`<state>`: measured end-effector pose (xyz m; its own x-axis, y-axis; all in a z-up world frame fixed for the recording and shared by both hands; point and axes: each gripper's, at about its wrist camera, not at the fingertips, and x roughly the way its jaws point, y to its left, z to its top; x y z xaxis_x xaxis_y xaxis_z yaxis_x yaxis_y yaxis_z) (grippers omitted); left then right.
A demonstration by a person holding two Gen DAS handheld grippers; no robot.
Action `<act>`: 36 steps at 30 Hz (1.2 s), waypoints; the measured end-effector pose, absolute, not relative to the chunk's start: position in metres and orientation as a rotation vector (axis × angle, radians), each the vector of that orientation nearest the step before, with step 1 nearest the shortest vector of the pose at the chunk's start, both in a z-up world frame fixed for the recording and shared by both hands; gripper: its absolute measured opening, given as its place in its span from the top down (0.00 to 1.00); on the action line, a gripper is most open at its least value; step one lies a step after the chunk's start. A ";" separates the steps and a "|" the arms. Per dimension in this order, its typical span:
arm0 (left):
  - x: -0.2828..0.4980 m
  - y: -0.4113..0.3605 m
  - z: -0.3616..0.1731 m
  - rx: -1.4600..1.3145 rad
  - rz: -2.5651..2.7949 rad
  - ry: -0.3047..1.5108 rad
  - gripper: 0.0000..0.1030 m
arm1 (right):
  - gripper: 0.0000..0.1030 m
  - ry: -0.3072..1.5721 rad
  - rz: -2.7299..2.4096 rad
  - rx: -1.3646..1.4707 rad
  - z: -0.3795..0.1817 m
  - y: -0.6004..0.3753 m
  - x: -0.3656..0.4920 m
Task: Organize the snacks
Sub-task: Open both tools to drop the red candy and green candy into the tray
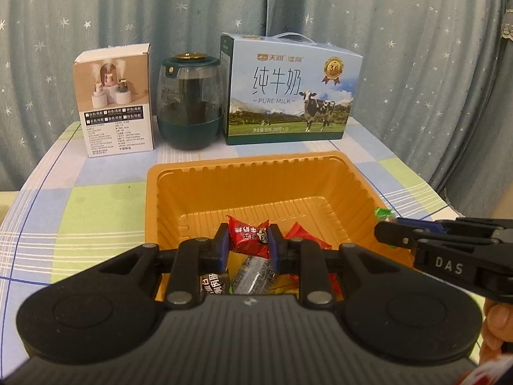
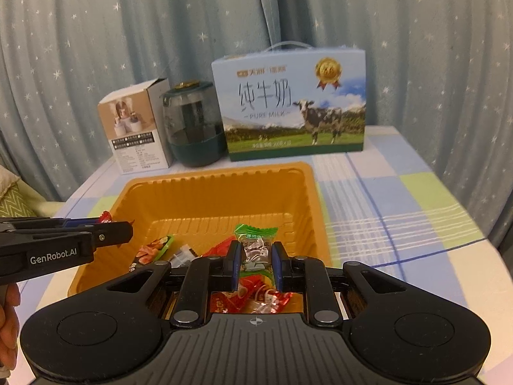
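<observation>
My left gripper (image 1: 248, 240) is clenched on a red-wrapped candy (image 1: 247, 235), which sits pinched between the two blue pads above the near half of the orange plastic tray (image 1: 243, 173). Below it, on the tray floor, lie other wrapped snacks: a dark packet with white lettering (image 1: 213, 284), a silvery one (image 1: 256, 272) and another red wrapper (image 1: 304, 235). To the right, my right gripper (image 2: 256, 258) grasps a green-and-silver candy (image 2: 255, 243), its green top edge standing up past the fingertips, also over the near part of the tray, nearer the right wall. Under it I see a red wrapper (image 2: 253, 298), and toward the tray's left wall a packet with orange pieces and a green edge (image 2: 154, 248). Both grippers hang side by side over the tray, each visible from the other's camera. At the back of the checked tablecloth (image 2: 400, 211) stand, from left to right, a humidifier box (image 1: 113, 99), a dark green humidifier (image 1: 190, 99) and a pure milk carton (image 1: 291, 89), all well apart from my grippers, with a star-patterned curtain (image 1: 400, 32) behind.
</observation>
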<state>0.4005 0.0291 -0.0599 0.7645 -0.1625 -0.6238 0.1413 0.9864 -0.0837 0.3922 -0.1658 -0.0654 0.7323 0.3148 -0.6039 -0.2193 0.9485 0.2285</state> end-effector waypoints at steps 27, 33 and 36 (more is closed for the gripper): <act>0.419 0.045 -0.075 -0.091 -0.151 0.684 0.44 | 0.80 0.710 0.276 0.166 -0.076 -0.163 0.416; 0.418 0.055 -0.073 -0.085 -0.118 0.683 0.44 | 0.80 0.703 0.275 0.172 -0.074 -0.163 0.416; 0.418 0.058 -0.073 -0.083 -0.104 0.685 0.44 | 0.80 0.703 0.280 0.174 -0.074 -0.163 0.416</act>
<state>0.4178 0.0577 -0.0726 0.7695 -0.1229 -0.6267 0.0683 0.9915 -0.1106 0.4160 -0.1628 -0.0736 0.7281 0.3105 -0.6111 -0.1944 0.9485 0.2503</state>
